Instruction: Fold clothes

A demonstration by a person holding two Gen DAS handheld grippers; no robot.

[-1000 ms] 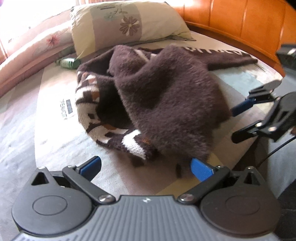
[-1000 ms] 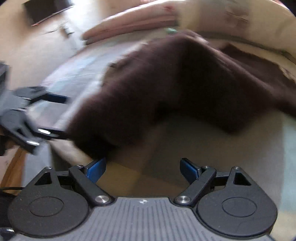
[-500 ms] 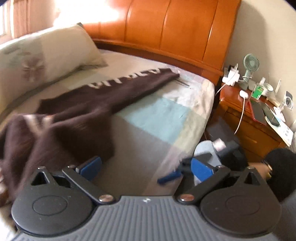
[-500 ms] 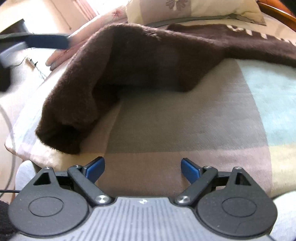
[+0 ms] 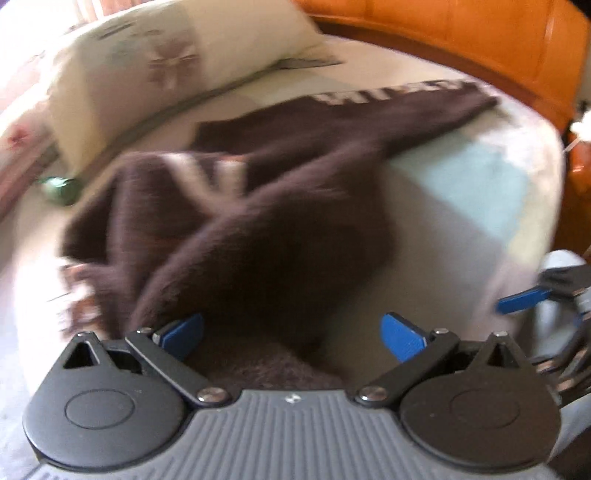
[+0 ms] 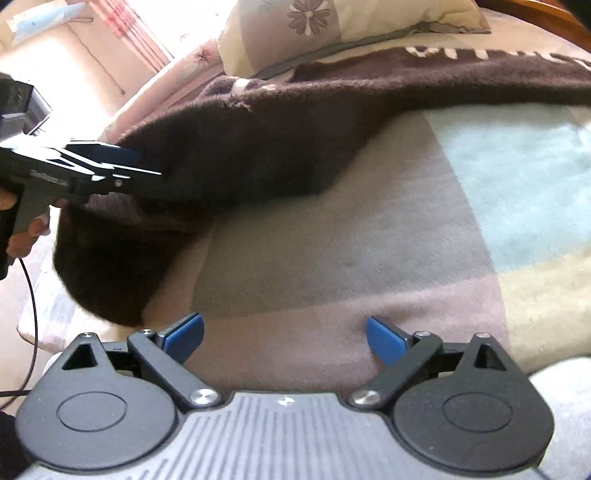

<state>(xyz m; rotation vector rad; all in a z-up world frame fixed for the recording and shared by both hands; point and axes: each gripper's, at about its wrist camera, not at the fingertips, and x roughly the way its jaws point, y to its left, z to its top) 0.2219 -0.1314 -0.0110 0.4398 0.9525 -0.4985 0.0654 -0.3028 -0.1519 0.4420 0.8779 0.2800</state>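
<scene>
Right wrist: one sweater (image 6: 258,147), one pillow (image 6: 351,29).

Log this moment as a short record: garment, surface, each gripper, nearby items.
garment: brown sweater, crumpled, one sleeve stretched toward the headboard
surface: patchwork bedspread
left gripper: open, sweater bulk between its jaws, pads not pressing
right gripper: open, jaws just opening wider, nothing between them, over bare bedspread
nearby: floral pillow; green bottle

pillow (image 6: 351,33) cream, flower print, at head of bed | bedspread (image 6: 369,236) grey, teal, cream blocks | headboard (image 5: 461,40) orange wood | green object (image 5: 59,188) beside pillow, blurred
</scene>
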